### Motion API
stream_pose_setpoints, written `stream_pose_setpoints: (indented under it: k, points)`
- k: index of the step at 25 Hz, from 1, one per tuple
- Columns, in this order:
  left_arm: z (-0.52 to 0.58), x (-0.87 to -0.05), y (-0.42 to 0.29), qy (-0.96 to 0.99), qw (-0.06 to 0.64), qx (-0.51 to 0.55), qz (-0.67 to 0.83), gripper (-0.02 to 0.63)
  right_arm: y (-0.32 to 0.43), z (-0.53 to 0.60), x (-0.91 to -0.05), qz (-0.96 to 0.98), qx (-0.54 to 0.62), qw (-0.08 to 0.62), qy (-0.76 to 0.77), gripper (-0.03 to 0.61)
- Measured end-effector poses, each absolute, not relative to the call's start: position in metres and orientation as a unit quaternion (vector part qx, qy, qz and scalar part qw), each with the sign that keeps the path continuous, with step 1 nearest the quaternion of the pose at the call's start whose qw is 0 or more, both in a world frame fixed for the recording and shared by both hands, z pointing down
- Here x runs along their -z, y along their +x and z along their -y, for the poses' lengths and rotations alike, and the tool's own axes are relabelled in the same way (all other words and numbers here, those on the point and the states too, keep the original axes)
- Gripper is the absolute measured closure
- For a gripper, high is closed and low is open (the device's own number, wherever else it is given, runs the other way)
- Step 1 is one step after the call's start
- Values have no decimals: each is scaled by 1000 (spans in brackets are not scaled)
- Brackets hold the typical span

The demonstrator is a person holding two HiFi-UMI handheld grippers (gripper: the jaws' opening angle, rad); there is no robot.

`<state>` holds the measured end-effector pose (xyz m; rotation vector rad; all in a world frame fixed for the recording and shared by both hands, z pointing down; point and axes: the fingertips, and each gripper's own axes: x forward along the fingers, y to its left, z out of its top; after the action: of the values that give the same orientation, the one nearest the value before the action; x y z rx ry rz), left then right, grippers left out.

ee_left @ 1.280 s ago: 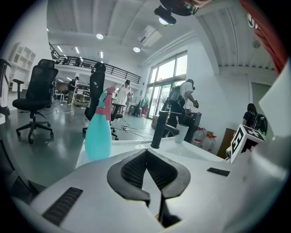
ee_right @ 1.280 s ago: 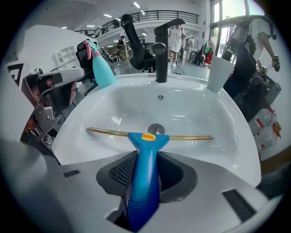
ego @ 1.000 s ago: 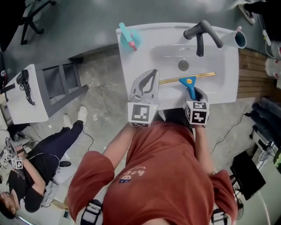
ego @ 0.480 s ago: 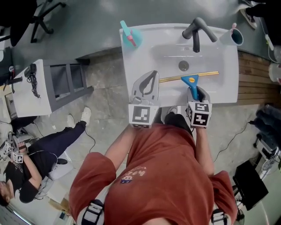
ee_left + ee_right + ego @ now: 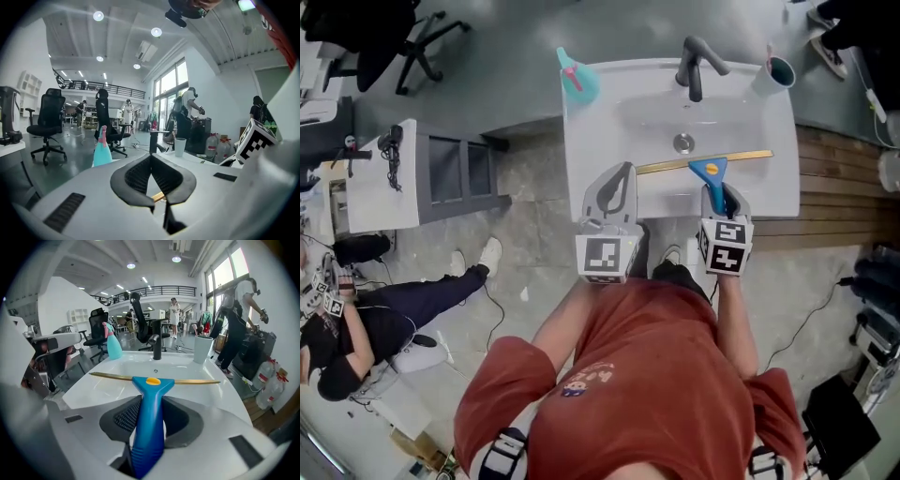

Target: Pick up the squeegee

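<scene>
Right gripper [image 5: 151, 404] is clamped on the blue handle of the squeegee [image 5: 152, 380], held over the front of the sink [image 5: 750, 178], and the left gripper [image 5: 151, 158] beside it is closed on nothing. The long blade sticks out both ways, so a swing could knock the sink rim, or farther back the tap [image 5: 694, 66] and cup [image 5: 772, 73]. Above the sink is open room, so straight up looks safest.
</scene>
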<state>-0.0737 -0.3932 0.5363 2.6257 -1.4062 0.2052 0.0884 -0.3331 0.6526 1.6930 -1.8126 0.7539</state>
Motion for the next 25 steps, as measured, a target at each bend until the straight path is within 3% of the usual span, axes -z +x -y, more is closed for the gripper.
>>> stream_pose_setpoints:
  k: [25]
  points:
    - [260, -377, -67, 833, -53, 29, 550, 595, 153, 260, -443, 719, -88, 115, 680, 437]
